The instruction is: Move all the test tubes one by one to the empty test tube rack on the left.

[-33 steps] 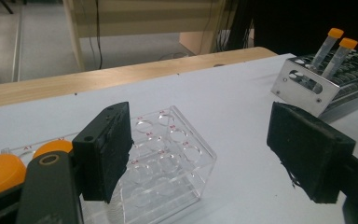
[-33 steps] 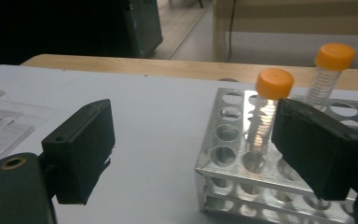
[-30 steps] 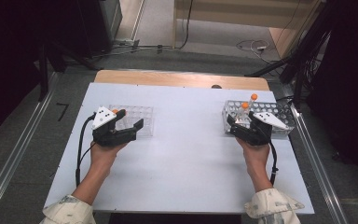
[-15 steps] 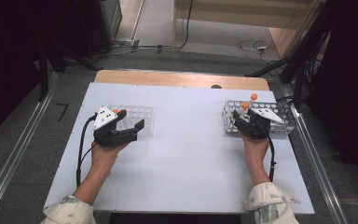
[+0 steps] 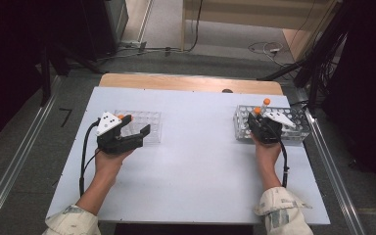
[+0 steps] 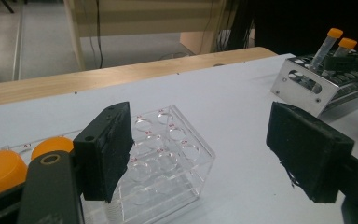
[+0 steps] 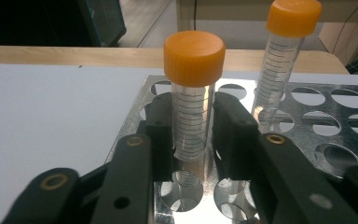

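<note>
Now right gripper (image 7: 193, 140) clamps orange-capped tube (image 7: 193, 98), jaws just closing; crooked pull risks snagging metal rack (image 7: 307, 121). Left gripper (image 6: 205, 158) gapes.

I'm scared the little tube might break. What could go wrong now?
The right tongs pinch the nearer orange-capped tube while it stands in the metal rack. Pulled at a slant, it might jam in its hole and tip the rack. It could also knock the second tube close beside it.
</note>
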{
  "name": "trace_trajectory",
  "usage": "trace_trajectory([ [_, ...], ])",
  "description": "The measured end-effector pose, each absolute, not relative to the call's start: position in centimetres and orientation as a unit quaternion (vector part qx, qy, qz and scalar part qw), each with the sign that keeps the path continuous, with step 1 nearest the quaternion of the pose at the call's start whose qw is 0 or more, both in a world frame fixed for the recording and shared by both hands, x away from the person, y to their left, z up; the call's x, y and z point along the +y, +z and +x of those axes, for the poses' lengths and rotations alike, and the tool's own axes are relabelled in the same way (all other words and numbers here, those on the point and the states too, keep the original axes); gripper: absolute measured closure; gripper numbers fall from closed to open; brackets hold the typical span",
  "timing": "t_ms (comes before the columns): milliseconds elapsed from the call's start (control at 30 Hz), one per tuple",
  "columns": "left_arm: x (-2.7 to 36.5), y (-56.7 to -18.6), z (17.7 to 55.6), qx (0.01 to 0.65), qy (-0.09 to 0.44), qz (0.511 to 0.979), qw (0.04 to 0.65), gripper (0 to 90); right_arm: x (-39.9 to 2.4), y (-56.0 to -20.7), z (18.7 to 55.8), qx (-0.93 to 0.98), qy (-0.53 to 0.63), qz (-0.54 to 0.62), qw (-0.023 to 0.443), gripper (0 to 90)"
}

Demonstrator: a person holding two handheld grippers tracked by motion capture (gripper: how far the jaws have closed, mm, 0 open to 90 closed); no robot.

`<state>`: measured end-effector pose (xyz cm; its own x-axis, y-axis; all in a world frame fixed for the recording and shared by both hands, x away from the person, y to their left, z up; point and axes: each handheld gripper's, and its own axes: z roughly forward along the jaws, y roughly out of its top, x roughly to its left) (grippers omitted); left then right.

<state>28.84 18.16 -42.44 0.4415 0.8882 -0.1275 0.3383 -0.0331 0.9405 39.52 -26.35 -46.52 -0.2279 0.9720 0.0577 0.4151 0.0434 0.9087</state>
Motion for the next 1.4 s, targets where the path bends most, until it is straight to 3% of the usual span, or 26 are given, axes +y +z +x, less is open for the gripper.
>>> trace_trajectory([
  [467, 18.3, -42.5, 28.8, 0.460, 0.262, 0.668, 0.523, 23.6, -26.4, -45.1, 38.9, 0.643, 0.448, 0.521, 0.337, 71.2],
  [1000, 18.2, -42.7, 28.8, 0.460, 0.261, 0.670, 0.521, 23.6, -25.8, -41.1, 36.9, 0.623, 0.479, 0.492, 0.375, 71.4],
  [1400, 18.0, -42.4, 28.6, 0.455, 0.260, 0.670, 0.525, 23.6, -23.4, -40.5, 35.0, 0.660, 0.496, 0.456, 0.332, 71.3],
])
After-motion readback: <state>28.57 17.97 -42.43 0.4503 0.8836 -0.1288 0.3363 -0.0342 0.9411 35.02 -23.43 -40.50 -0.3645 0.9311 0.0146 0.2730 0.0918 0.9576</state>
